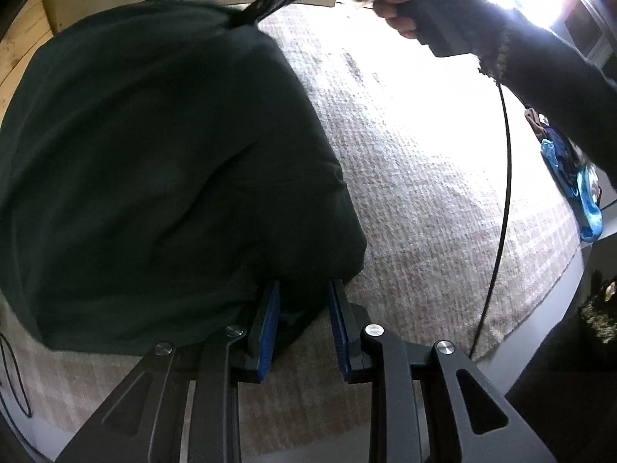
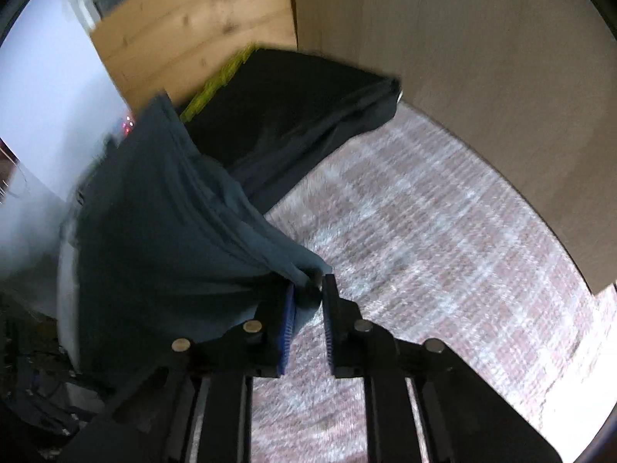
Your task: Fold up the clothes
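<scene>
A dark green garment (image 1: 154, 177) hangs stretched over a beige woven blanket (image 1: 424, 177). My left gripper (image 1: 304, 289) grips its lower corner between the blue pads, jaws part closed on the cloth. In the left wrist view the right gripper (image 1: 246, 19) holds the garment's far upper corner, with the person's hand (image 1: 401, 11) on its handle. In the right wrist view my right gripper (image 2: 308, 289) is shut on a bunched corner of the same garment (image 2: 162, 223), which looks grey-blue there and drapes to the left above the blanket (image 2: 424, 250).
A folded black garment (image 2: 293, 115) lies on the blanket by a wooden board (image 2: 193, 27) and a beige wall (image 2: 482, 77). A black cable (image 1: 501, 193) hangs across the blanket. Blue items (image 1: 578, 193) lie at the bed's right edge.
</scene>
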A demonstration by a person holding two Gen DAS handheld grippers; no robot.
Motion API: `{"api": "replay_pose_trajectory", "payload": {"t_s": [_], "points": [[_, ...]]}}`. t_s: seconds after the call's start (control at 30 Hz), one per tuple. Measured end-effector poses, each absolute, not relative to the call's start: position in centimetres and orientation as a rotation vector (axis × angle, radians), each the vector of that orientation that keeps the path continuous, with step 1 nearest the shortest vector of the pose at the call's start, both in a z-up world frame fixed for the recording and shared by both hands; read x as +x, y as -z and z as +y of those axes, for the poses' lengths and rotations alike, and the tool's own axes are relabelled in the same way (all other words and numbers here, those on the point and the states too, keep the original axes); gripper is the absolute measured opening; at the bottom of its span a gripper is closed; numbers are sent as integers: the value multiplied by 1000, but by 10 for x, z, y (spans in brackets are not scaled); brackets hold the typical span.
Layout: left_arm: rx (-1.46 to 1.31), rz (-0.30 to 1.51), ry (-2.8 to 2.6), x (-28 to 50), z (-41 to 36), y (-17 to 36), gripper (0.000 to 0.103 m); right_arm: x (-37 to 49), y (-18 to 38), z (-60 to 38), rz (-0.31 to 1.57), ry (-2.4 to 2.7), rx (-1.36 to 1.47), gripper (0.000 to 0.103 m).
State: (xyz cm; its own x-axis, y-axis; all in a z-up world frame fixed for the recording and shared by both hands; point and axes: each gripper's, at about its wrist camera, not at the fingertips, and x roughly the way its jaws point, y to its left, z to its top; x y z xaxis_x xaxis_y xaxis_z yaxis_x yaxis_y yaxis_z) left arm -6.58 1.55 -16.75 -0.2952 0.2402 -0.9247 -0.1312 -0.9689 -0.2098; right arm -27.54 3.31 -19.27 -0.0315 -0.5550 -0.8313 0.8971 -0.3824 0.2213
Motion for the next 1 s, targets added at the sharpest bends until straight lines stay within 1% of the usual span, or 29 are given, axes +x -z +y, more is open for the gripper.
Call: {"api": "replay_pose_trajectory", "payload": {"t_s": [0.03, 0.1, 0.13, 0.17, 0.23, 0.33, 0.4, 0.47, 0.5, 0.53, 0.6, 0.7, 0.73, 0.83, 0.87, 0.9, 1.0], "points": [[-1689, -140, -2367, -64, 16, 160, 24, -278, 186, 41, 424, 1676, 1084, 29], [-1645, -126, -2395, -63, 22, 146, 24, -282, 180, 52, 411, 1696, 1065, 33], [-1632, -112, -2398, -64, 28, 142, 26, -285, 181, 55, 410, 1692, 1074, 33], [-1624, -85, -2407, -67, 34, 140, 34, -287, 184, 56, 410, 1690, 1093, 33], [-1616, 5, -2435, -76, 49, 142, 45, -293, 193, 59, 403, 1689, 1123, 33], [-1704, 126, -2408, -92, 67, 165, 45, -297, 202, 66, 350, 1678, 1152, 33], [-1739, 184, -2403, -97, 69, 176, 39, -298, 208, 71, 311, 1659, 1175, 33], [-1743, 216, -2418, -99, 66, 183, 16, -298, 214, 74, 282, 1637, 1197, 33], [-1754, 179, -2420, -101, 60, 183, 9, -298, 216, 74, 280, 1636, 1197, 33], [-1766, 131, -2420, -103, 53, 183, 6, -297, 218, 74, 278, 1632, 1196, 33], [-1784, 47, -2418, -106, 41, 183, 5, -295, 219, 73, 260, 1602, 1198, 33], [-1774, 78, -2431, -106, 37, 180, 5, -294, 226, 66, 213, 1547, 1220, 34], [-1771, 80, -2432, -107, 37, 180, 5, -295, 229, 63, 191, 1531, 1232, 35], [-1761, 72, -2435, -109, 34, 180, 5, -295, 235, 58, 106, 1470, 1255, 35], [-1756, 61, -2436, -110, 32, 181, 4, -293, 235, 56, 96, 1459, 1252, 31], [-1751, 43, -2433, -107, 33, 180, 4, -291, 234, 54, 98, 1458, 1251, 10], [-1719, -1, -2431, -94, 34, 173, 4, -285, 223, 51, 121, 1491, 1224, 8]]}}
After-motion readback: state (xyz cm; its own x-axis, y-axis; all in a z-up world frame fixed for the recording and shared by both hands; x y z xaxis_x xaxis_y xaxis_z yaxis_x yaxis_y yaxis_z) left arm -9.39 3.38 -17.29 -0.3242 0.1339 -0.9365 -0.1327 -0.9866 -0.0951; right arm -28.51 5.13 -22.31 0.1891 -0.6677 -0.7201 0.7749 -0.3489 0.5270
